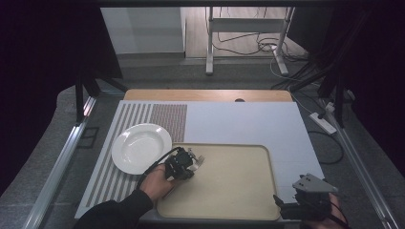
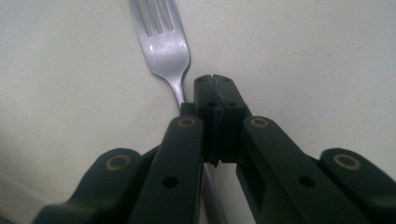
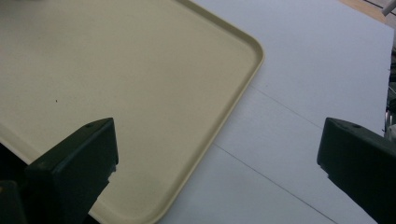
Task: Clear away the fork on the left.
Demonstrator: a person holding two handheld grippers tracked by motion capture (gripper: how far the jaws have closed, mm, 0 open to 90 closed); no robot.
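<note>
A metal fork (image 2: 163, 44) lies on the beige tray (image 1: 229, 191), tines pointing away from me. My left gripper (image 2: 215, 81) has its jaws closed together over the fork's neck, which runs in under the left pad. The handle comes out again below the jaws. From above, the left gripper (image 1: 192, 160) sits at the tray's far left corner with the fork (image 1: 200, 158) poking out of its tip. Near the tray's front right corner, my right gripper (image 1: 286, 207) stands open with nothing between its jaws. Its own view has the right gripper (image 3: 217, 154) over the tray (image 3: 140, 70) edge.
A white plate (image 1: 141, 147) rests on the striped placemat (image 1: 162, 114), left of the tray. A white board (image 1: 248, 124) covers the table under the tray. Floor cables and a frame stand beyond the table's far edge.
</note>
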